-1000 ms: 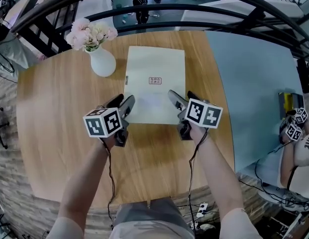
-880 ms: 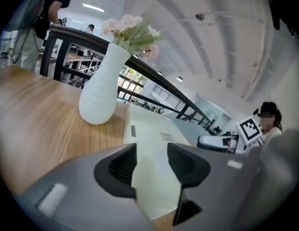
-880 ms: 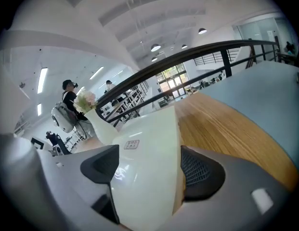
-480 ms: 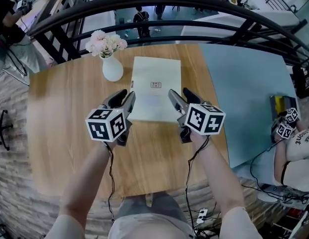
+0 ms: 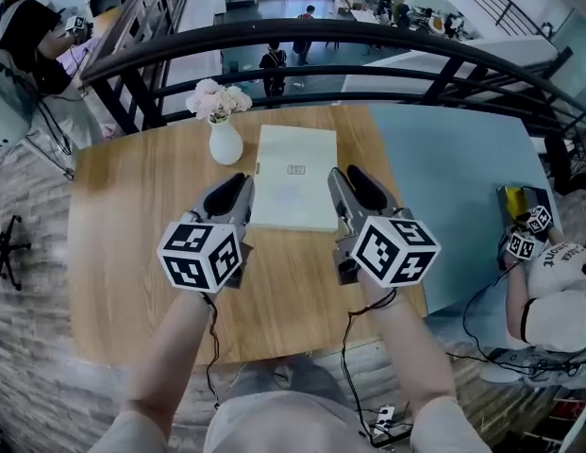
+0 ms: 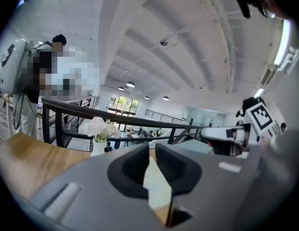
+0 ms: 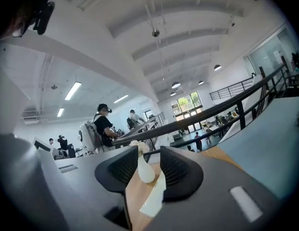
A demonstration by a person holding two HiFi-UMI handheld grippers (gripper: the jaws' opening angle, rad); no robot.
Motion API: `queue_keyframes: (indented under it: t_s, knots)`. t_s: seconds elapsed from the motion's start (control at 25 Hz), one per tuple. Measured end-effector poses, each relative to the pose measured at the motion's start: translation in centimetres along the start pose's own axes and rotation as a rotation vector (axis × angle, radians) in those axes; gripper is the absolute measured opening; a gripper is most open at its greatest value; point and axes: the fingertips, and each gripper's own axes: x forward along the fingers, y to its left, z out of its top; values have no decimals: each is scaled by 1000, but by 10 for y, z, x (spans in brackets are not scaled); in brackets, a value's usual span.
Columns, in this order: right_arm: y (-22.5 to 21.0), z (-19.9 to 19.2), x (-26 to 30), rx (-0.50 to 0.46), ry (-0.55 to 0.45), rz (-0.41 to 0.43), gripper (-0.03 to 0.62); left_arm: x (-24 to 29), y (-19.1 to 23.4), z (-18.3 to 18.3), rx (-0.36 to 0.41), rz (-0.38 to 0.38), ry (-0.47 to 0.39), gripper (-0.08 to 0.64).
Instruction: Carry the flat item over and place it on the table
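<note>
**woodgrain_fan:** Nearest the camera are the person's two bare forearms (image 5: 406, 347), reaching out over the near edge of the wooden bench (image 5: 132, 225). What are the jaws doing?

**jawwatcher:** The left hand-held gripper (image 5: 234, 185) is closing. There's only a thin slit between the pads and nothing in it. The right hand-held gripper (image 5: 352, 179) is closing too, with a wider gap that's also empty. Neither one is holding anything.

**woodgrain_fan:** And the thing being moved?

**jawwatcher:** The flat item (image 5: 294, 177) is pale cream with a small printed label in the middle, and it's lying flat on the bench. Its near edge sits between the two sets of jaw tips, left hand-held gripper just off its left side, right one just off its right side. Can't tell if either is brushing it, but the pads aren't clamped on it. In the left gripper view you can see a sliver of it through the slit, further out.

**woodgrain_fan:** Anything past that?

**jawwatcher:** A white vase (image 5: 225, 144) with pale pink flowers (image 5: 217, 100) stands upright just beside the item's far left corner. It also shows through the right gripper's gap, well beyond the tips. A pale blue surface (image 5: 453, 177) runs along the bench's right side. Behind everything there's a dark curved railing (image 5: 368, 38), and a seated person (image 5: 557, 295) at the far right.
</note>
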Motion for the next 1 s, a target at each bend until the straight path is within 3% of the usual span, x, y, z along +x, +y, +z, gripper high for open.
queue_keyframes:
  t_s: [0.32, 0.52, 0.64, 0.8, 1.0]
  knots:
    - [67, 41, -81, -32, -109, 91, 83, -74, -40, 40, 67, -1, -101, 25]
    - [101, 47, -120, -63, -96, 142, 54, -107, -60, 42, 202, 9, -120, 20]
    - [118, 42, -142, -87, -89, 174, 37, -126, -79, 37, 209, -44, -124, 18]
    - [129, 23, -156, -119, -70, 211, 13, -146, -97, 28, 157, -111, -140, 6]
    - [129, -5, -166, -80, -16, 224, 2, -162, -109, 13, 182, -108, -132, 3]
